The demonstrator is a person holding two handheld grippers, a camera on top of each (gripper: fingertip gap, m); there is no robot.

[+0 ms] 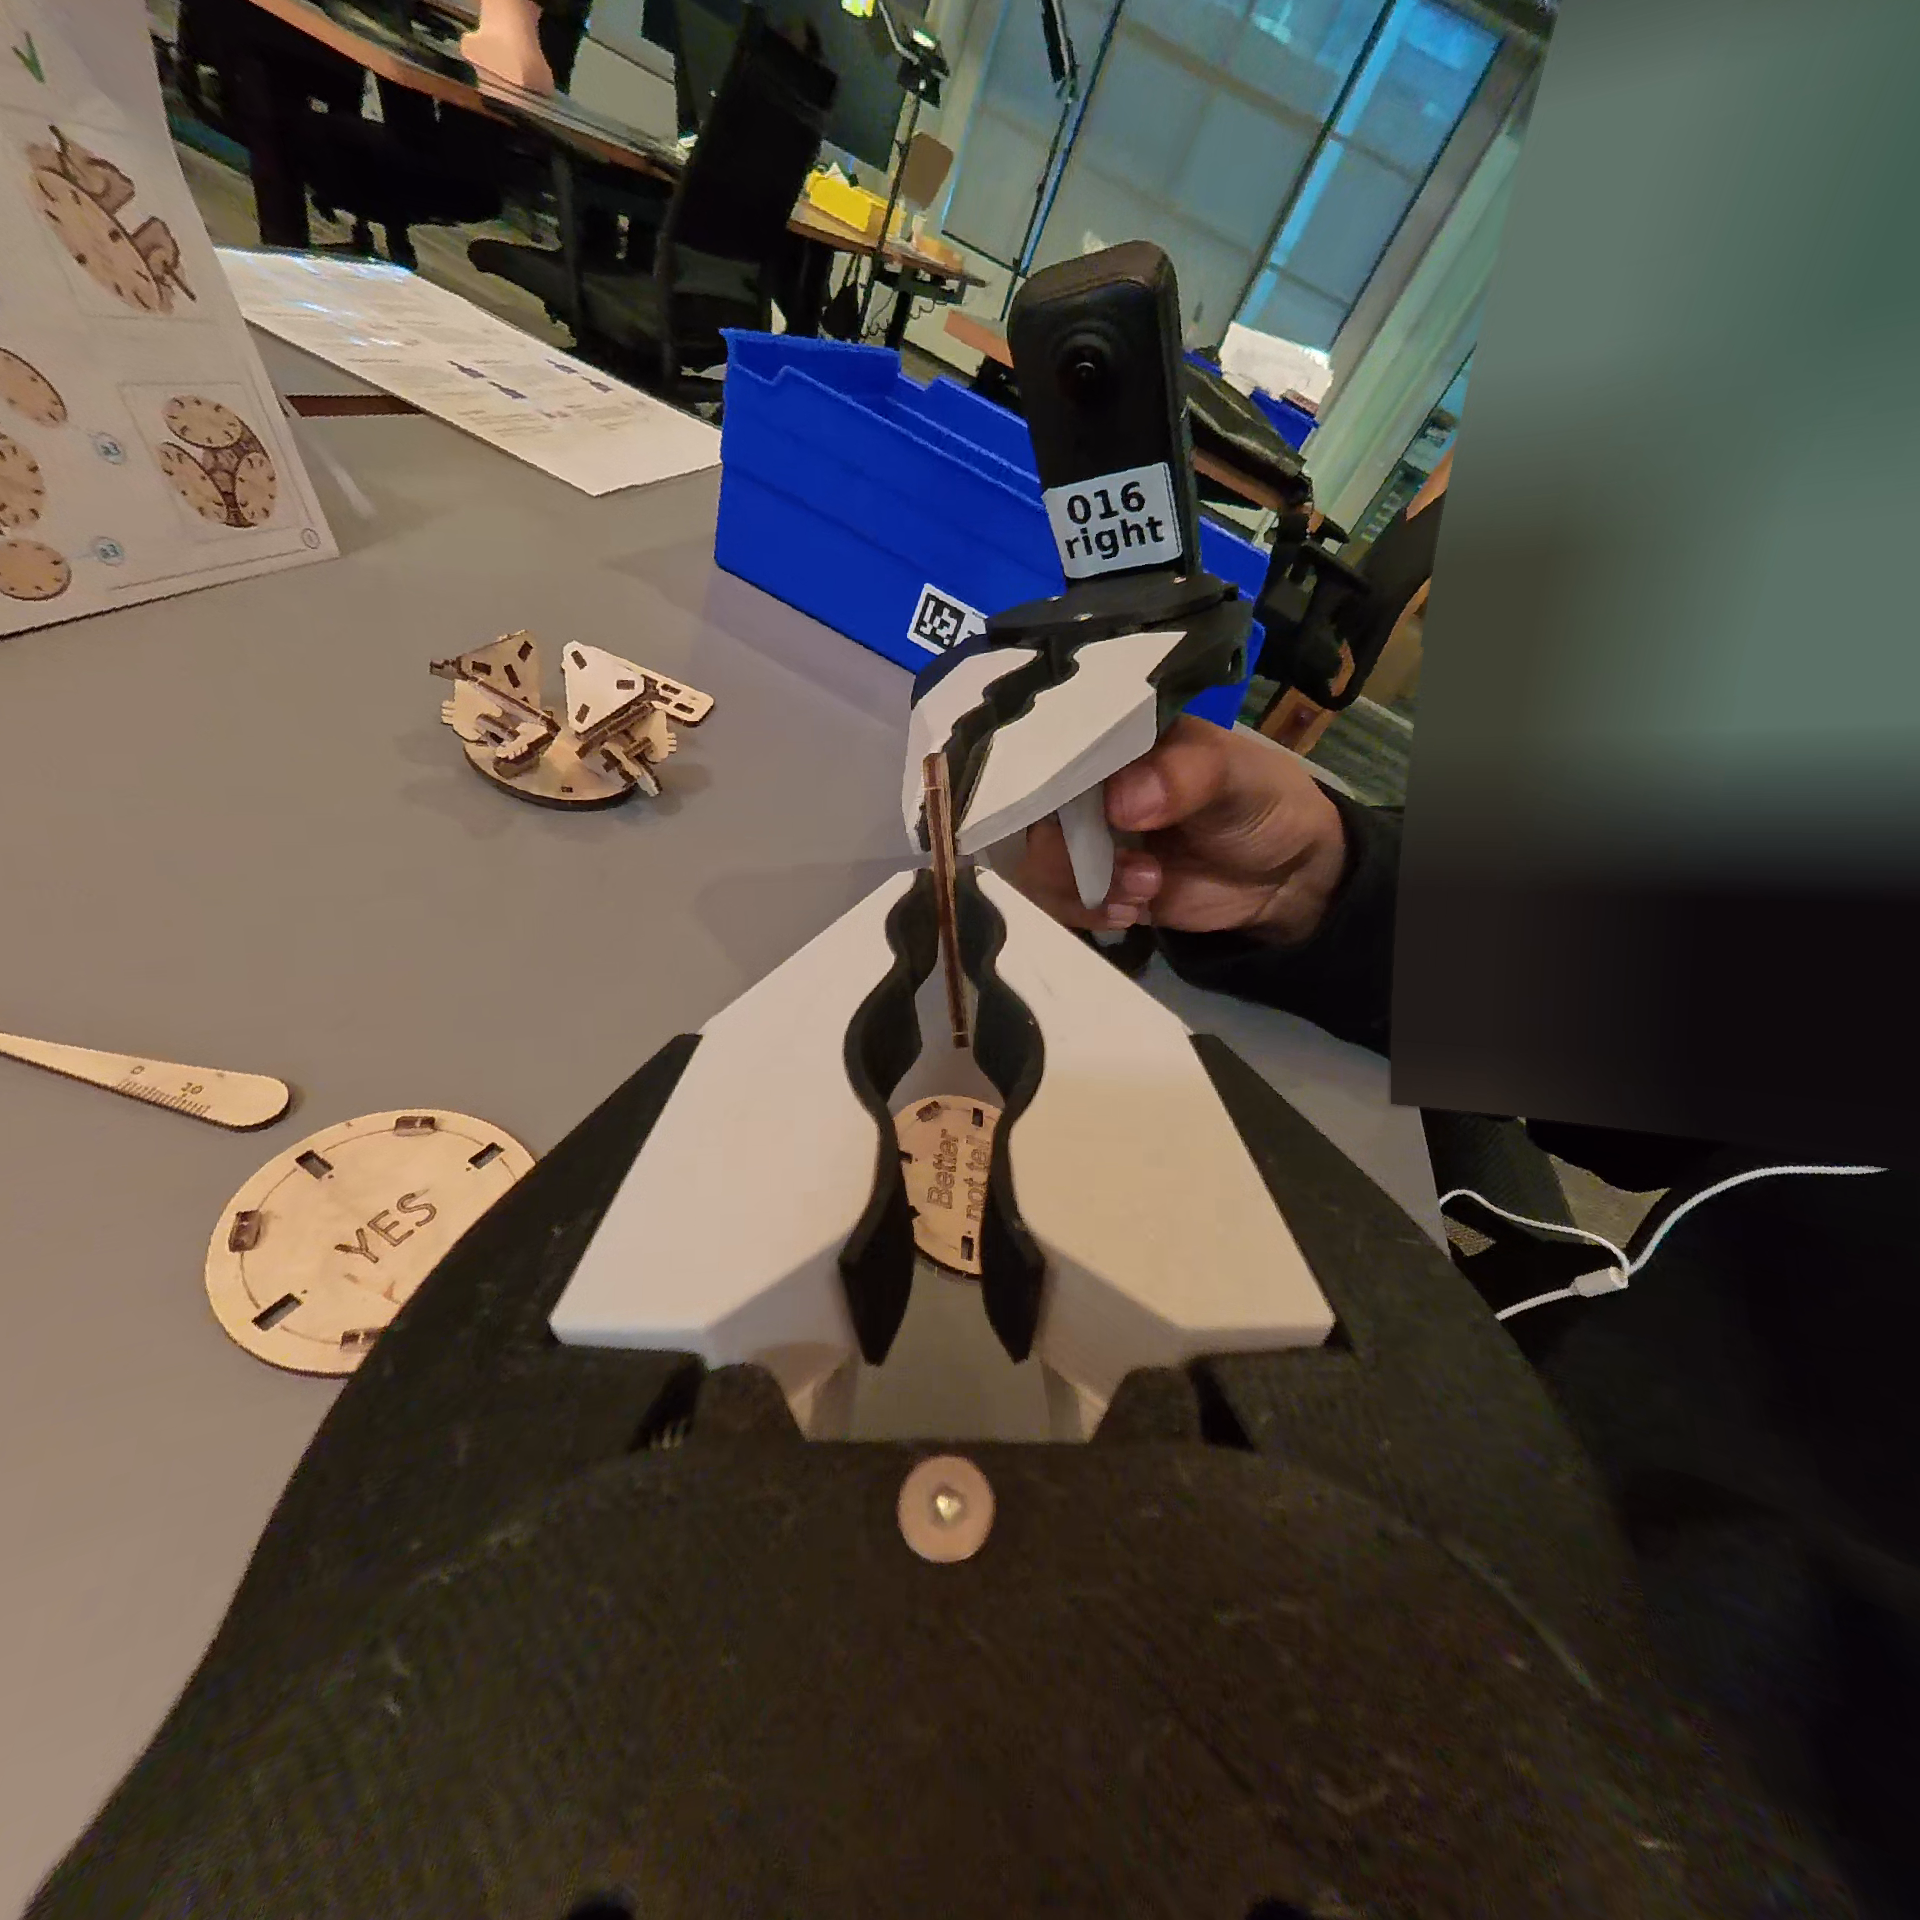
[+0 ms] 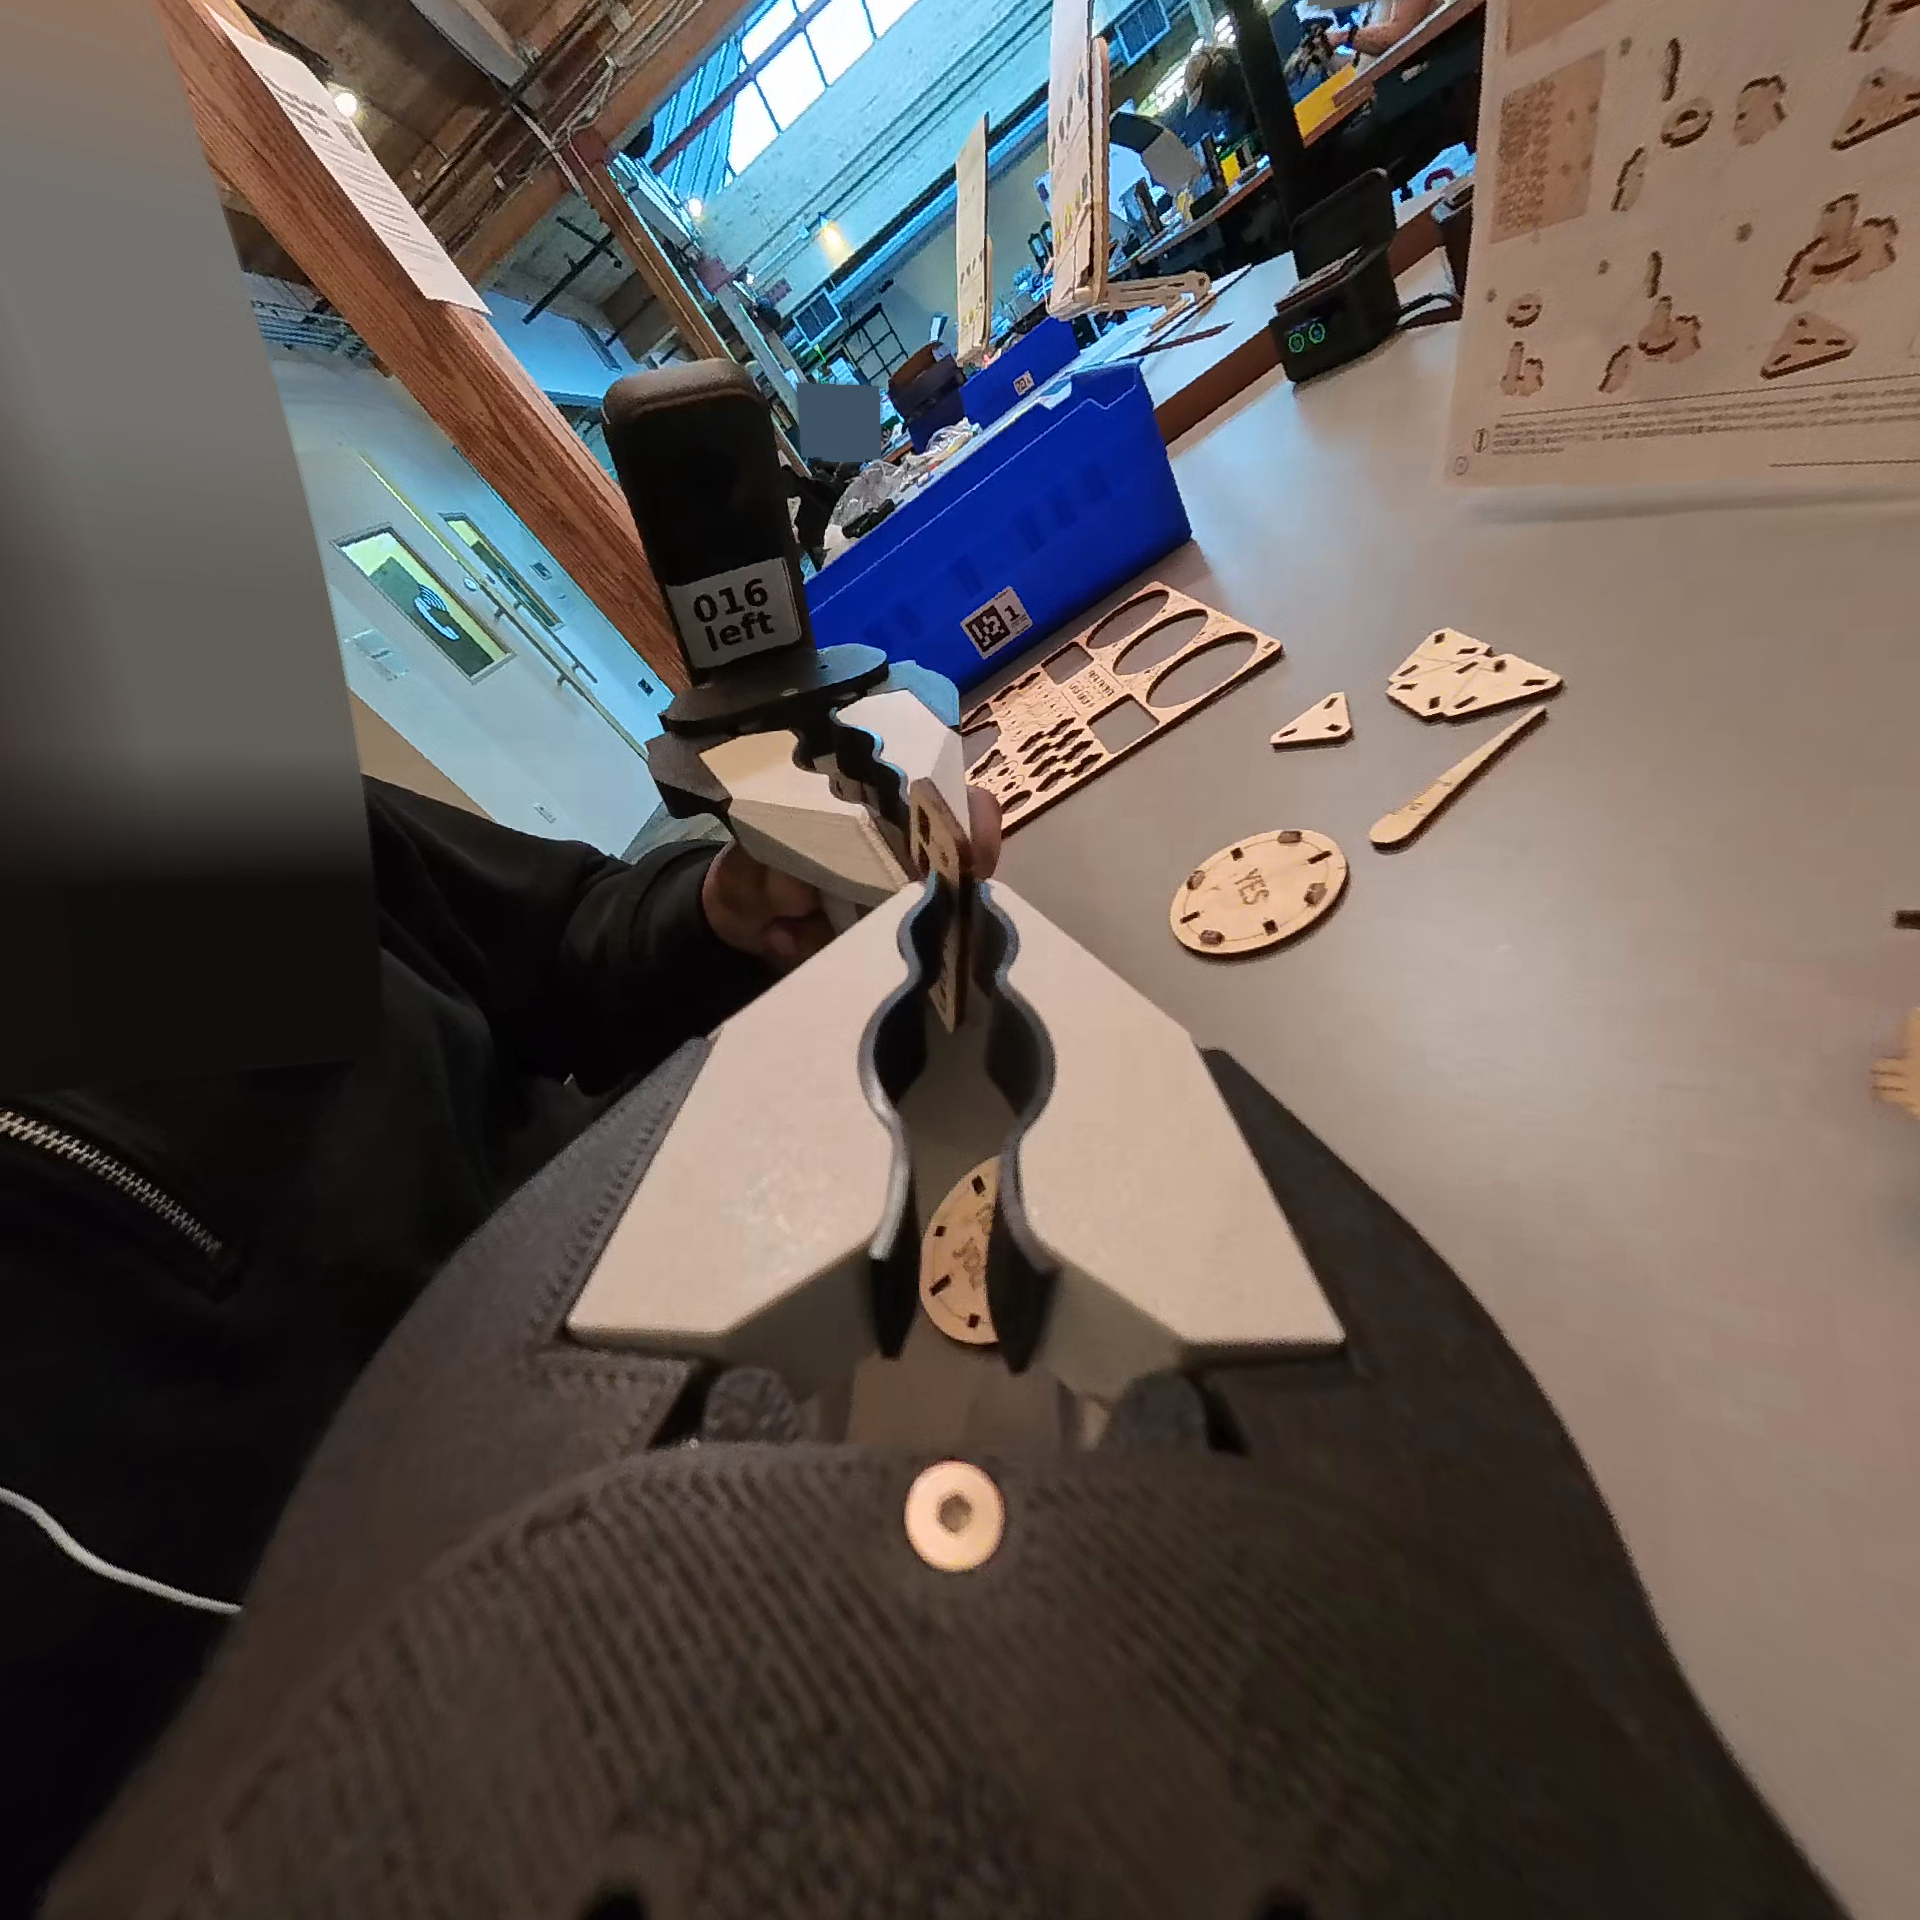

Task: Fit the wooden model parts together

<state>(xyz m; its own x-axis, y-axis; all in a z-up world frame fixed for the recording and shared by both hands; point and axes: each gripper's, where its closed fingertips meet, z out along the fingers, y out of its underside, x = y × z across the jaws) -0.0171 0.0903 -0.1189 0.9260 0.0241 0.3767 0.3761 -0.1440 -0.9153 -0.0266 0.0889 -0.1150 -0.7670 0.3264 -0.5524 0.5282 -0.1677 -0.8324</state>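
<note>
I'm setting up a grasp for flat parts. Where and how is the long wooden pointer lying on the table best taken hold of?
The wooden pointer lies flat on the grey table, so its faces probably cannot be pinched. Come from above, fingers across its narrow width, closing on the two long edges. Grip near the rounded, wider end, which gives more edge; the tapered tip looks too thin. The wooden disc beside it lies apart.

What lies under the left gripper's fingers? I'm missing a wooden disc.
A round engraved wooden disc lies on the grey table beneath the left gripper. Only a strip shows between the fingers; the rest is covered.
</note>
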